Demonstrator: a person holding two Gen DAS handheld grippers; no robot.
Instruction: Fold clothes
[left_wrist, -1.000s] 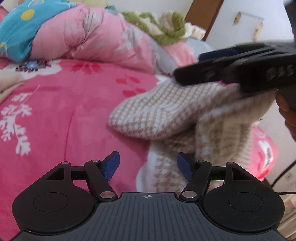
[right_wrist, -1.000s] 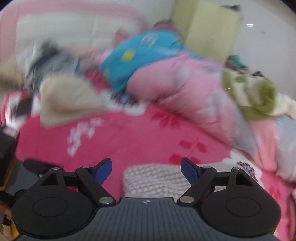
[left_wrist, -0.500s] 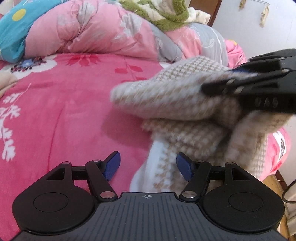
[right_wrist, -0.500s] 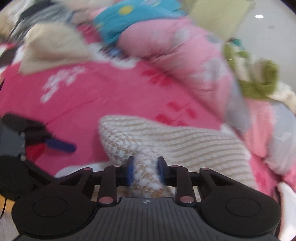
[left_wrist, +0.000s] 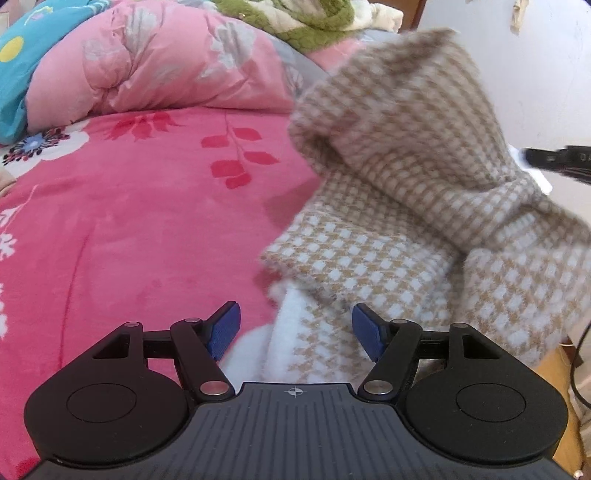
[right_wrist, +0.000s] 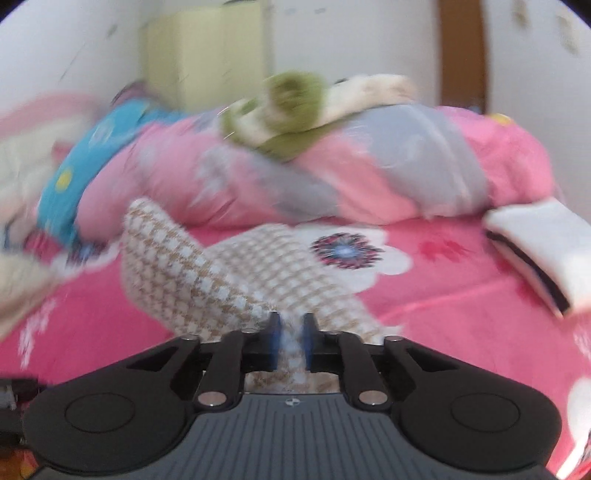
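1. The left gripper (left_wrist: 295, 328) hovers with its fingers (left_wrist: 226, 325) spread wide and nothing pinched. The near edge of the houndstooth sweater (left_wrist: 406, 192) lies just ahead of them and partly between them, untouched, on the pink floral bedspread (left_wrist: 129, 229).
2. A raised fold of the sweater stands ahead and to the right of the left fingers, pulled up toward the right gripper (right_wrist: 290, 338), seen here only as a dark sliver at the frame's right edge.
3. The right gripper has just been closing, and its fingers (right_wrist: 274, 339) are now pinched tight on a bunched piece of the sweater (right_wrist: 207, 280). The rest trails ahead and to the left of them over the bedspread (right_wrist: 443, 306).
4. Judged step: the start of a fold, with one part lifted to carry across the body.
5. Next, I judge, the left fingers should close on the near edge, or pin it, so the garment does not drag.
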